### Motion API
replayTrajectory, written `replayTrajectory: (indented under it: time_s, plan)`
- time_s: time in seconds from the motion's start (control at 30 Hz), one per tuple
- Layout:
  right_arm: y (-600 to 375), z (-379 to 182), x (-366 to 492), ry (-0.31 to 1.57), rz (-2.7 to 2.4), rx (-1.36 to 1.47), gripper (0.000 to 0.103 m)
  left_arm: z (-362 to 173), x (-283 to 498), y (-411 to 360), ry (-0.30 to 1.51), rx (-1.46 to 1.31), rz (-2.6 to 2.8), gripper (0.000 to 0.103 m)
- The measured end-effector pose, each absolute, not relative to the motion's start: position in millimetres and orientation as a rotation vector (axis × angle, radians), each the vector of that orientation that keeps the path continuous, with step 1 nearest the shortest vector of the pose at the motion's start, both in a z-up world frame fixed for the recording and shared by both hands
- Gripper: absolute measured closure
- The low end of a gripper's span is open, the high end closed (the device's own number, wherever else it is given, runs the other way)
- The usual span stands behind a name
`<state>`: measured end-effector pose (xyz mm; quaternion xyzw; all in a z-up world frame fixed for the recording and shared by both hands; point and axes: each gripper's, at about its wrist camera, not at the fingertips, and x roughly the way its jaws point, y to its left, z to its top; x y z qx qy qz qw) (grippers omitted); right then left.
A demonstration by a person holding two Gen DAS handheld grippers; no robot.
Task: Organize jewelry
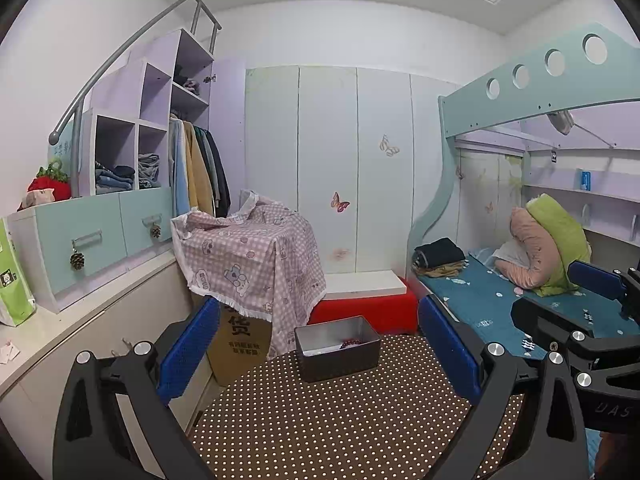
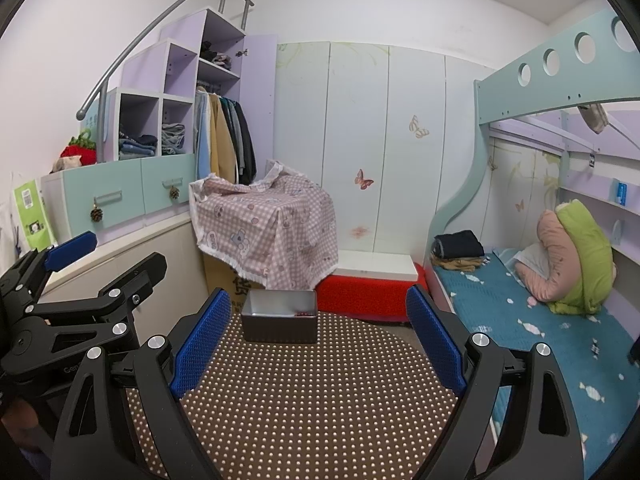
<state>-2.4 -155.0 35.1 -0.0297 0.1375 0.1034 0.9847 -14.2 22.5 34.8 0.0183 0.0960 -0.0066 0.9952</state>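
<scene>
Landmark: the dark metal box [image 1: 338,354], sitting on the brown polka-dot table top [image 1: 340,420].

Nearest: left gripper [image 1: 320,354], blue-padded fingers [image 1: 188,350] spread wide, nothing between them. It hangs over the near part of the table top, short of the box; from its own camera the box shows in the gap between the two fingers. Right gripper [image 2: 318,344] likewise spread wide and empty, also on the near side of the box, with the box showing between its fingers toward the left one. The two grippers are side by side: each shows at the edge of the other's view.

Box: open-topped, rectangular, pale inside, at the far edge of the table top. Red beaded jewelry [image 1: 354,343] lies inside, against the right end of the box floor. Beads are too small to tell whether bracelet or necklace.

Beyond the box: cardboard carton [image 1: 236,344] behind and to its left, draped with a pink checked cloth [image 1: 252,252]. Red bench [image 1: 368,308] directly behind the box, a white board lying on it.

Right of the box: bed with blue sheet [image 2: 540,320], folded dark clothes [image 2: 458,246] at its far end, pink and green pillows [image 2: 576,256] against the wall.

Left of the box: white counter, then turquoise drawers [image 1: 100,236] with pinecones hanging from the handles, open wardrobe with hung coats farther back.
</scene>
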Motion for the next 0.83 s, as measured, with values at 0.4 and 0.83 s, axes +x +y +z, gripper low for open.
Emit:
replayTrajectory:
  time_s: [0.4,0.83]
  plan:
    - [-153.8,33.5,-2.2,0.281,0.207,-0.057,0.017,34.7,-12.4,24.9,0.192,0.038,-0.012,0.007]
    - [-152.0,24.9,3.1,0.297,0.205,-0.052,0.017,26.8,-5.1,29.6,0.211,0.043,-0.007,0.007]
